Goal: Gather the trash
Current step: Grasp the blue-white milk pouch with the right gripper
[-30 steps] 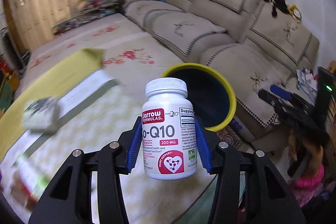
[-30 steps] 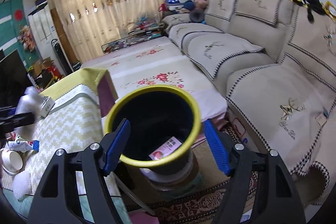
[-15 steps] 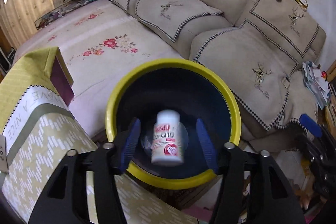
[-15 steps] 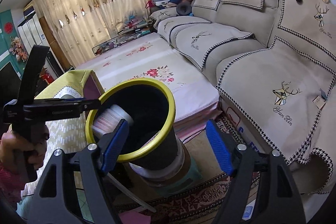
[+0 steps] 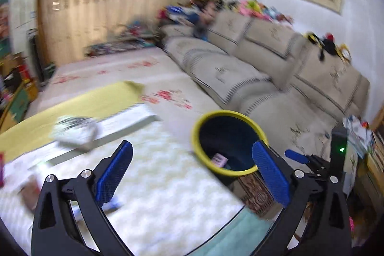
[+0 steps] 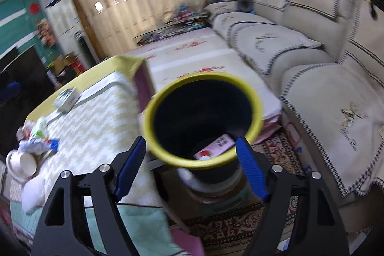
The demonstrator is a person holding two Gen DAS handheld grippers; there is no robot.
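Note:
A dark trash bin with a yellow rim point(image 5: 247, 120) point(image 6: 148, 119) stands on the floor beside the table. A pink packet point(image 6: 222, 144) point(image 5: 219, 158) lies inside it. My left gripper point(image 5: 192, 172) is open and empty above the table's right edge, left of the bin. My right gripper point(image 6: 192, 169) is open and empty, held just in front of the bin. Crumpled wrappers point(image 6: 38, 142) lie on the table at the left of the right wrist view, beside a white cup point(image 6: 22, 162). A small white box point(image 5: 74, 130) point(image 6: 67, 97) sits farther back on the table.
The table has a zigzag cloth point(image 6: 100, 116) with a yellow border. A beige sofa point(image 5: 276, 68) runs along the right. A patterned rug point(image 6: 240, 229) lies under the bin. My right gripper's body point(image 5: 336, 160) shows at the right of the left wrist view.
My left gripper opened over the bin and the white Co-Q10 bottle dropped in. It has since pulled back over the table. My right gripper stayed open near the bin.

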